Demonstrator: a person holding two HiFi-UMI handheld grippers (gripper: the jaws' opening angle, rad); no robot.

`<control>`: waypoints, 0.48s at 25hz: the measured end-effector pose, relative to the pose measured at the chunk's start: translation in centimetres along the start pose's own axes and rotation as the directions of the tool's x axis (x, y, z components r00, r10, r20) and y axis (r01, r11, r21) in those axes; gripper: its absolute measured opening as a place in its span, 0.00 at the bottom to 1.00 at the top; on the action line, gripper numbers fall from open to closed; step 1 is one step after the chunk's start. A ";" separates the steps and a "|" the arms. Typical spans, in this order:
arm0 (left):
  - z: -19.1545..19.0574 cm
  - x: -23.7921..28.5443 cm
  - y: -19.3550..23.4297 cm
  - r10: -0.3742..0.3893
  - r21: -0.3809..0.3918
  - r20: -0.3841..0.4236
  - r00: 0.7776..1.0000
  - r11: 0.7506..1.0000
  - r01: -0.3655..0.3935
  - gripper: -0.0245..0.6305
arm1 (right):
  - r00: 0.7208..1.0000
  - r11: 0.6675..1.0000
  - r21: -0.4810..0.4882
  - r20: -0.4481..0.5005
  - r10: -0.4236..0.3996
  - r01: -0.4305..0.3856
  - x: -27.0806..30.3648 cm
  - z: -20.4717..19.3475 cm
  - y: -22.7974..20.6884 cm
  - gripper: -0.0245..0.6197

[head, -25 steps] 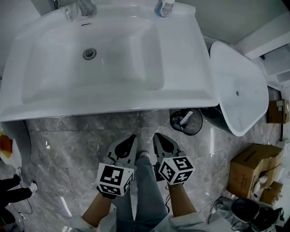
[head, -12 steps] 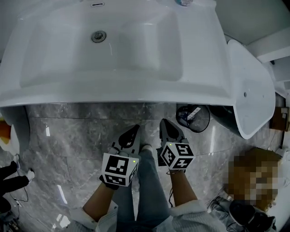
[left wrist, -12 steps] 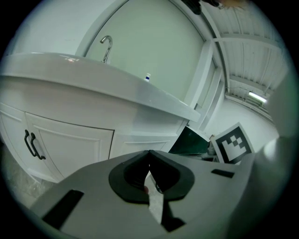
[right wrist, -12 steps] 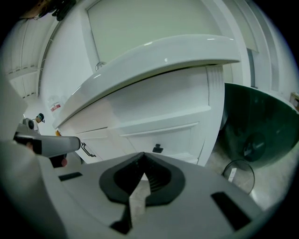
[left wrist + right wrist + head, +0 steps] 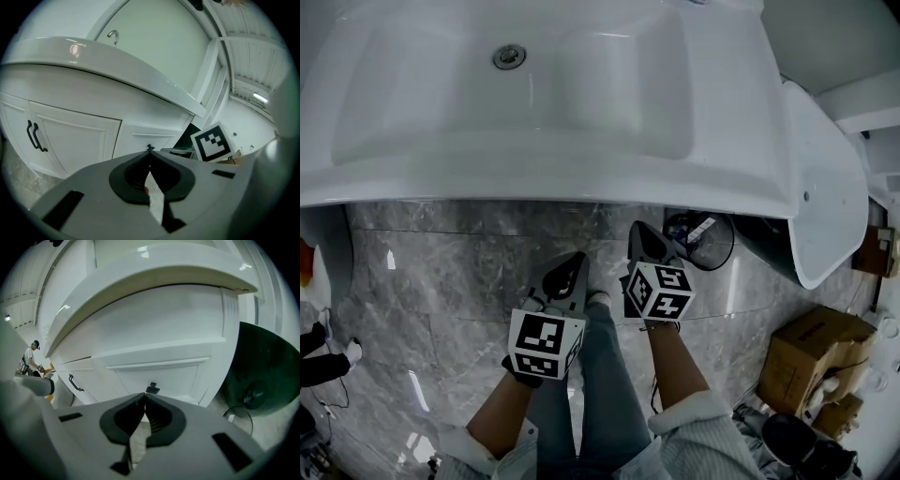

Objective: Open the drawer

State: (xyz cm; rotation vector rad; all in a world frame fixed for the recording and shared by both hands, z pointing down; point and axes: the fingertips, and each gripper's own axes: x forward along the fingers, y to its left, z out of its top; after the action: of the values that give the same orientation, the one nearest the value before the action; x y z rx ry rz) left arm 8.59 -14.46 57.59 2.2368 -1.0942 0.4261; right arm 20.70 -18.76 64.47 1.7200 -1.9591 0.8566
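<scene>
Drawer point(image 5: 159, 376) shut, dark knob point(image 5: 152, 389) on front, left tongs point(image 5: 149, 149) clenched empty, right tongs point(image 5: 144, 395) clenched empty, facing knob

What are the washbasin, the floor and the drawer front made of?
Washbasin: glossy white, likely glazed ceramic, from its smooth sheen and highlights.
Floor: grey, veined, polished stone or marble-look tile, mirroring light streaks.
Drawer front: matte white, probably painted wood or board, with a framed panel; its small handle looks like dark metal.
</scene>
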 end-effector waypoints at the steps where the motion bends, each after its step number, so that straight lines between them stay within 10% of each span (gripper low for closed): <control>1: -0.1 0.0 0.2 0.004 0.004 -0.003 1.000 1.000 -0.004 0.06 | 1.000 1.000 0.001 -0.002 -0.001 0.001 0.4 0.0 -0.1 0.05; 12: -0.4 -0.8 1.9 0.034 0.018 0.011 0.999 0.999 -0.034 0.06 | 0.999 0.999 0.029 -0.006 -0.037 0.037 3.3 -0.4 -0.8 0.18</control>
State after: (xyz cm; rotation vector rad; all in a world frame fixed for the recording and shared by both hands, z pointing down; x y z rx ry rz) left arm 6.56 -14.66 58.18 2.2407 -1.1399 0.4408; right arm 20.86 -20.93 67.07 1.7627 -1.9145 0.8803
